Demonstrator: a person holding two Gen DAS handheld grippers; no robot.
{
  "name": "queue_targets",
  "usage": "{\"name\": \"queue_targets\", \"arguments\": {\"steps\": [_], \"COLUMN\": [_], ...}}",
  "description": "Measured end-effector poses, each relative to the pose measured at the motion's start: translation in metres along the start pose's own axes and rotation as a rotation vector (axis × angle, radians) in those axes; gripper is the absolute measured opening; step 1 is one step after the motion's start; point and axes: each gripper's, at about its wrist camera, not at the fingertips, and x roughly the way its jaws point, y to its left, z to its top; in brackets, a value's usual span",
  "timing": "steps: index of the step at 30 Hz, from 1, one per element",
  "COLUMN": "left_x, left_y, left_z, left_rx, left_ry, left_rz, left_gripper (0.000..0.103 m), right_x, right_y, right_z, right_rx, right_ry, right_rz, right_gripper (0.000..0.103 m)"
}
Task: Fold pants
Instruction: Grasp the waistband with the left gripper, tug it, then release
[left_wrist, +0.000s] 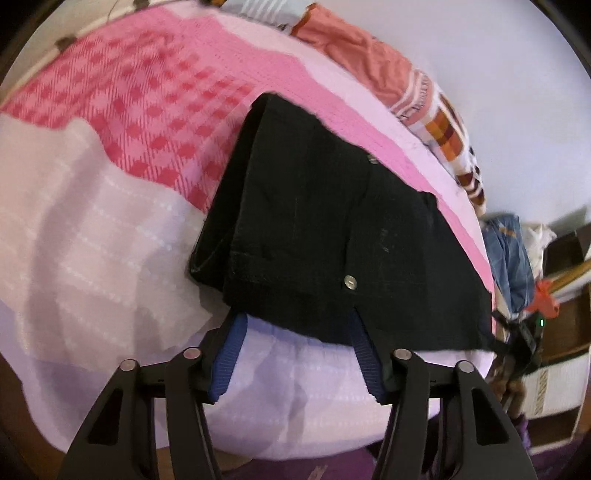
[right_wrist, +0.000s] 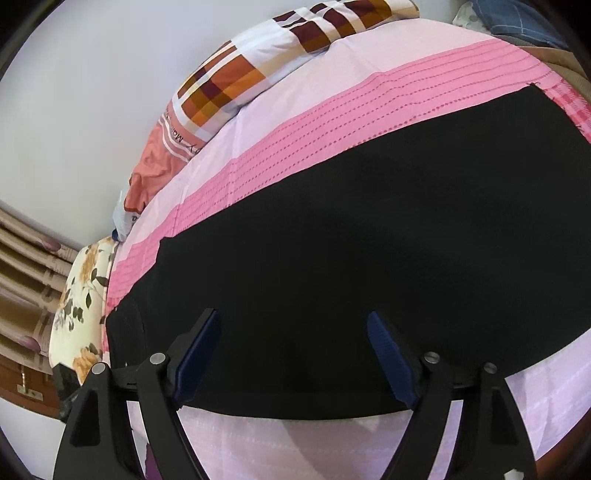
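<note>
Both tongs (left_wrist: 297, 325) (right_wrist: 293, 323) agape, empty, over black pants (left_wrist: 332, 229); checked pillow (right_wrist: 236, 81) beyond.

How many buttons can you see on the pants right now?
2 on the pants: one button near the waist edge by the left tongs, another farther up. Folds may hide more.

A bed (left_wrist: 92, 221) carries everything, covered with a pink sheet (right_wrist: 295, 122) in plain, striped and checked bands. Black pants (left_wrist: 332, 229) lie flat across it. A checked pillow (right_wrist: 258, 70) and an orange cloth (left_wrist: 362, 59) rest along its far edge by the wall.
</note>
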Motion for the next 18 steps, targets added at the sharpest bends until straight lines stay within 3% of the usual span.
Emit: {"name": "queue_targets", "arguments": {"steps": [2, 5, 11, 18], "left_x": [0.002, -0.006, -0.008, -0.013], "left_y": [0.005, -0.001, -0.019, -0.046], "left_z": [0.000, -0.005, 0.000, 0.018], "left_rx": [-0.043, -0.026, 0.022, 0.177], "left_ry": [-0.006, -0.057, -0.101, -0.176], "left_rz": [-0.013, -0.001, 0.072, 0.164], "left_gripper": [0.041, 0.028, 0.022, 0.019], "right_x": [-0.001, -0.003, 0.003, 0.003], "right_y": [0.000, -0.001, -0.003, -0.004], "right_z": [-0.001, -0.002, -0.002, -0.007], "right_rx": [-0.003, -0.006, 0.008, 0.006], "right_ry": [-0.001, -0.004, 0.004, 0.000], "right_rz": [0.000, -0.005, -0.009, 0.000], "right_gripper": [0.079, 0.083, 0.084, 0.084]}}
